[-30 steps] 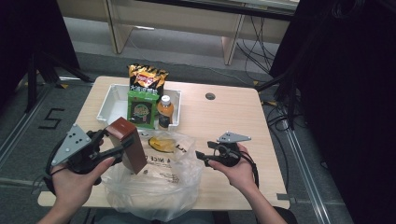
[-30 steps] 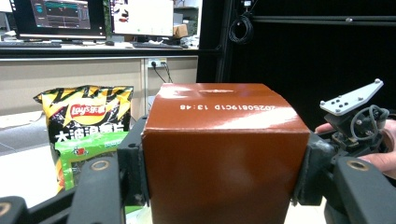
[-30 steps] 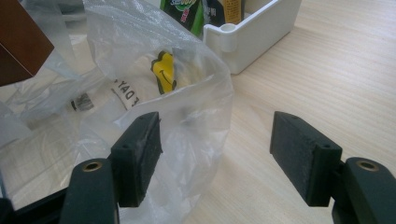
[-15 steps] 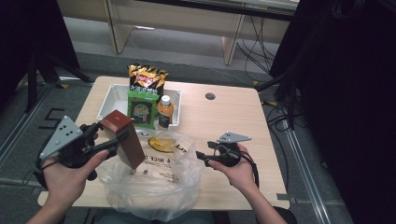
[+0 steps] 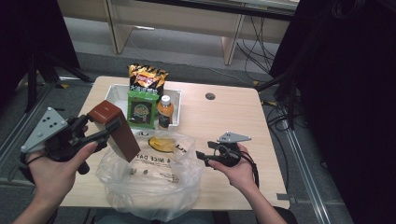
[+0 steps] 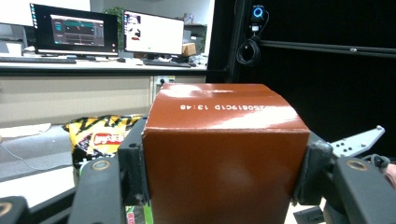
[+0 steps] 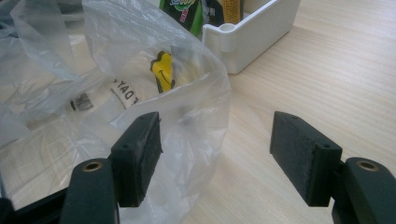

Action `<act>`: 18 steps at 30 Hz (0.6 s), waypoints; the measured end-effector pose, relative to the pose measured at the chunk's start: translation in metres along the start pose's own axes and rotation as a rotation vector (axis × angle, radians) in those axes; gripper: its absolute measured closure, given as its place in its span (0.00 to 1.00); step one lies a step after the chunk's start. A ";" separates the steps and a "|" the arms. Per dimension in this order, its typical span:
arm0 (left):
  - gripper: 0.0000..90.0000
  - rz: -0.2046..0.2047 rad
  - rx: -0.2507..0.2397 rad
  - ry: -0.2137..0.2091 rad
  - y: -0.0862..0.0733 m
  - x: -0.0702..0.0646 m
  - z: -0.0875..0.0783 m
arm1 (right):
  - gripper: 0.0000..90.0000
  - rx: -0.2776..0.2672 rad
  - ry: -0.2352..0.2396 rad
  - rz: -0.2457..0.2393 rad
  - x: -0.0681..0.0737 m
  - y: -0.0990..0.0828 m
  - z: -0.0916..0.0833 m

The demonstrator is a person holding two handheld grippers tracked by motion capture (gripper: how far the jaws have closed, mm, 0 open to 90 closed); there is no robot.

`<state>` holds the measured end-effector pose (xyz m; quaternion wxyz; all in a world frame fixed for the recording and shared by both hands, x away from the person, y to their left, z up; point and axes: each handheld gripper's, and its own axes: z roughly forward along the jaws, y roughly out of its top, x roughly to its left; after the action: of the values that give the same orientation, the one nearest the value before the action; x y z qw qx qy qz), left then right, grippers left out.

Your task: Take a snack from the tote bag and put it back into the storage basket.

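Note:
A brown carton (image 5: 122,137) hangs tilted above the table's left side, over the mouth of a clear plastic bag (image 5: 149,186). My left gripper (image 5: 108,131) is shut on it. In the left gripper view the carton (image 6: 224,154) sits tight between both pads of that gripper (image 6: 224,182), printed top face up. My right gripper (image 5: 201,156) rests low at the bag's right edge, pointing left. In its own view the right gripper (image 7: 215,154) is open, and the bag's rim (image 7: 201,107) bulges between the pads without being pinched.
A white tray (image 5: 116,91) at the back holds a chips bag (image 5: 148,77), a green box (image 5: 142,110) and a bottle (image 5: 164,110). A yellow smiley print (image 7: 163,70) shows on the bag. Bare wooden table (image 5: 233,116) lies to the right. Monitors stand far behind.
The left gripper has lifted the brown carton higher and drawn it a little to the left. The right gripper has stayed where it was.

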<state>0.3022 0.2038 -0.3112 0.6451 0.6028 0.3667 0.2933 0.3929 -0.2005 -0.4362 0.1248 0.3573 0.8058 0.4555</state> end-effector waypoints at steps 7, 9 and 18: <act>0.42 -0.007 -0.024 0.021 0.007 0.006 -0.005 | 0.38 0.007 0.003 0.008 0.001 0.000 0.000; 0.42 -0.008 -0.031 0.029 0.010 0.008 -0.007 | 0.38 0.005 -0.003 0.001 0.000 0.000 0.000; 0.42 0.007 -0.046 0.050 0.019 0.014 -0.013 | 0.38 0.007 0.008 0.013 0.001 0.000 0.000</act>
<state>0.3003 0.2249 -0.2944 0.6485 0.5814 0.3737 0.3190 0.3923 -0.1996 -0.4363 0.1175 0.3612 0.8055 0.4548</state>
